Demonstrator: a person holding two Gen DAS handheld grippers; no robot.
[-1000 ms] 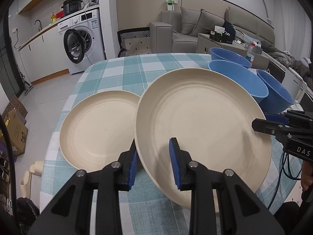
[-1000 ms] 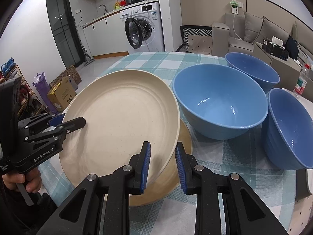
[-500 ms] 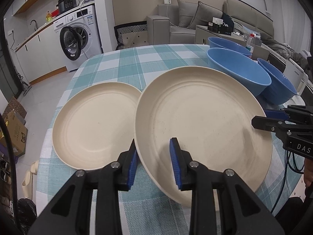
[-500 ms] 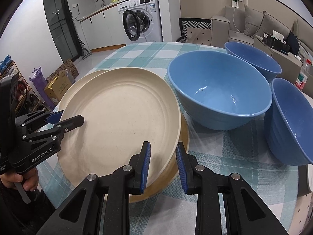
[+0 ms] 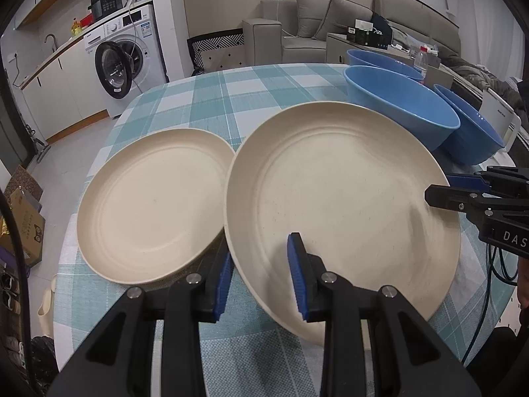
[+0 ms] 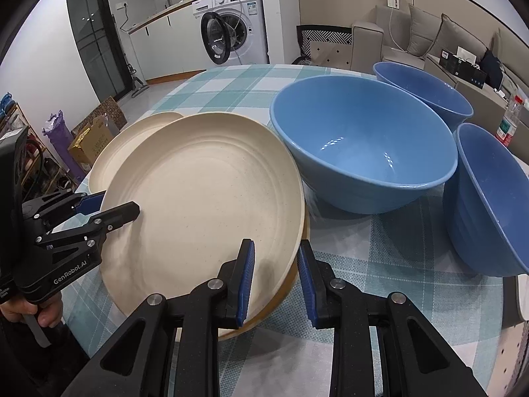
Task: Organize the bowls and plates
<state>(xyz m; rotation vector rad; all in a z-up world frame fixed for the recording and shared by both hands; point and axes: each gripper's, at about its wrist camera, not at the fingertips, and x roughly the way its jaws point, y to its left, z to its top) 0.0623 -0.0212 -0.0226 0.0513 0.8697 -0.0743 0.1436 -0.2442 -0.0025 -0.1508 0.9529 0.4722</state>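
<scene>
Both the left gripper (image 5: 261, 273) and the right gripper (image 6: 276, 273) clamp the round cream plastic plate (image 5: 344, 205) by its rim. Only the right view shows a tan plate (image 6: 284, 294) beneath it, mostly hidden.

a plate (image 5: 344, 198) is held over the bench (image 5: 231, 99), its rim gripped by the left gripper (image 5: 261, 278) and the right gripper (image 6: 274, 278) at opposite sides. a second plate (image 5: 152, 205) lies to its left, three bowls (image 6: 363, 142) to its right.

The room is bright and the pictures are sharp. Edges bend round and go dark. White light spots shine in the blue bowl (image 6: 363, 142).
</scene>
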